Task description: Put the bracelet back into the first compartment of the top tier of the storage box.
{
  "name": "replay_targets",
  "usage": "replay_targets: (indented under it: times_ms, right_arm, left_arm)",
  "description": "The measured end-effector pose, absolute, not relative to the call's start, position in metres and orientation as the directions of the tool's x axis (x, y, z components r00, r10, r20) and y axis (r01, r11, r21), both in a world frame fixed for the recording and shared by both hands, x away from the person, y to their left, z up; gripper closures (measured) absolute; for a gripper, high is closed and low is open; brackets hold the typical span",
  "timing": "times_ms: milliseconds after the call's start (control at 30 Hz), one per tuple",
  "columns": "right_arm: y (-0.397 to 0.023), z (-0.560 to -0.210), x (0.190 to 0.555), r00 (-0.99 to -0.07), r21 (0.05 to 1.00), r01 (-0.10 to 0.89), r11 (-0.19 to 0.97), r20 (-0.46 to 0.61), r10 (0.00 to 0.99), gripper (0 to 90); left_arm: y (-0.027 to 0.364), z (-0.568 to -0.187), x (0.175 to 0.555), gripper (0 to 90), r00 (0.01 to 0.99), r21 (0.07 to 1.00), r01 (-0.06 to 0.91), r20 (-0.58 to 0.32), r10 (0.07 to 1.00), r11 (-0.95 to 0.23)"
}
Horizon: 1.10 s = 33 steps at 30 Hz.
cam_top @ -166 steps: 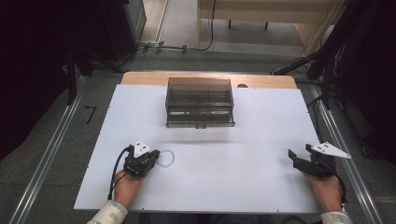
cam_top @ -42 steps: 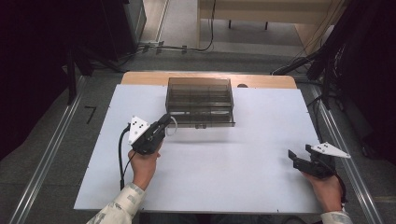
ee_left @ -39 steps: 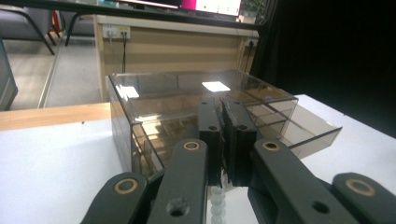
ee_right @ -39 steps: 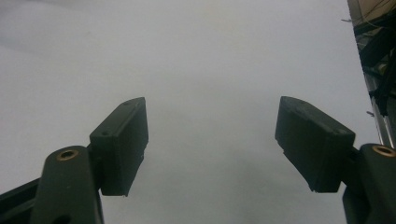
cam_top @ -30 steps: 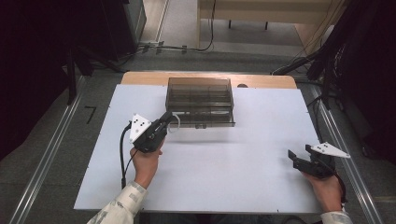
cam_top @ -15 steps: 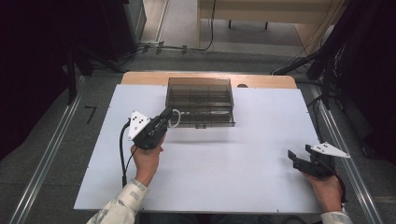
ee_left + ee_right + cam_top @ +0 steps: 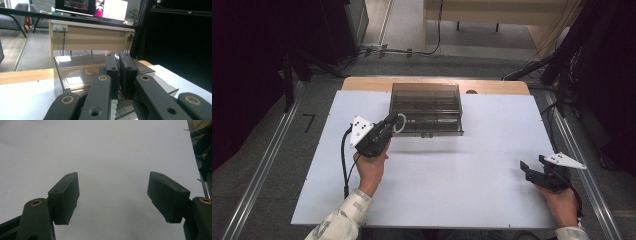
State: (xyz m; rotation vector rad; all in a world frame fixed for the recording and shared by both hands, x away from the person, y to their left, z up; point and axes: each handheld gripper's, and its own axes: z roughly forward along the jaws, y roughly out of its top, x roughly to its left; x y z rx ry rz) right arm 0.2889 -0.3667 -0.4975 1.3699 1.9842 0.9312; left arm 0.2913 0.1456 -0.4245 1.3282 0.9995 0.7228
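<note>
Since the earliest frame the left claw (image 7: 394, 120) has carried a small white ring (image 7: 399, 123) from the tabletop's near-left area up to the smoky clear plastic box (image 7: 427, 107), which sits at about 12 o'clock on the white tabletop (image 7: 462, 185); over the last second it's barely budged. The ring is pinched in the closed jaws and hangs right at the box's front-left corner, roughly 9 o'clock of the box. In the left gripper view a bit of white (image 7: 113, 110) peeks out below the shut jaws, with the box's compartments just past them. My take: the next bit is getting the ring over a compartment, so I'd go slow, clear the wall first, then let go low so it doesn't bounce out. Left forearm angles in from 6 o'clock, claw pointing toward 1 o'clock. Right claw (image 7: 532, 167) rests at 4 o'clock, jaws wide apart, nothing in them.
</note>
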Motion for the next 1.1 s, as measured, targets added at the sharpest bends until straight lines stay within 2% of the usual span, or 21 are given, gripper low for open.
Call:
replay_targets:
  times_ms: [533, 1100]
  right_arm:
    - [-0.367, -0.498, 0.289, -0.330, 0.790, 0.563, 0.243, -0.054, 0.942, 23.9]
    - [-0.366, -0.498, 0.289, -0.333, 0.786, 0.567, 0.246, -0.055, 0.941, 23.9]
  left_arm:
    - [0.139, -0.431, 0.306, 87.4, 0.428, 0.982, 0.134, -0.179, 0.886, 0.133]
    - [0.128, -0.447, 0.320, 87.3, 0.433, 0.977, 0.196, -0.169, 0.886, 0.090]
